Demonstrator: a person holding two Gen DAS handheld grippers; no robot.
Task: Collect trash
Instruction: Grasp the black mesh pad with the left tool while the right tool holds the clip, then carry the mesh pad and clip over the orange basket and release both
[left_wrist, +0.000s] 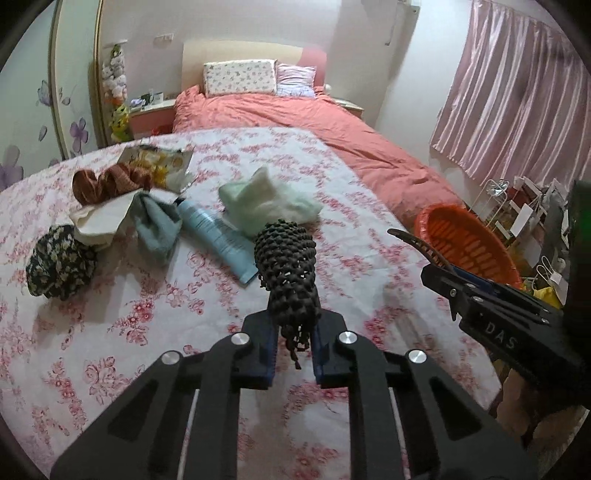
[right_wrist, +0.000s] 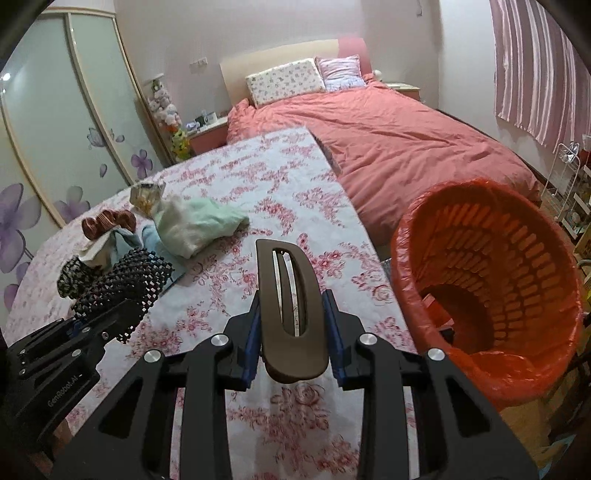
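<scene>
My left gripper (left_wrist: 293, 332) is shut on a black beaded mesh pouch (left_wrist: 286, 266) and holds it above the floral table (left_wrist: 110, 332). My right gripper (right_wrist: 293, 336) is shut on a brown hair clip (right_wrist: 291, 302), held above the table's right side, just left of the orange trash basket (right_wrist: 491, 280). The basket also shows in the left wrist view (left_wrist: 465, 243), with my right gripper (left_wrist: 443, 269) in front of it. The pouch also shows in the right wrist view (right_wrist: 125, 284), with my left gripper (right_wrist: 85, 328) low at the left.
On the table lie a blue tube (left_wrist: 218, 236), a pale green cloth (left_wrist: 266, 199), a grey-blue cloth (left_wrist: 155, 225), a brown scrunchie (left_wrist: 107, 181), a dark floral scrunchie (left_wrist: 55, 262) and a snack wrapper (left_wrist: 159, 160). A red bed (left_wrist: 303, 122) stands behind.
</scene>
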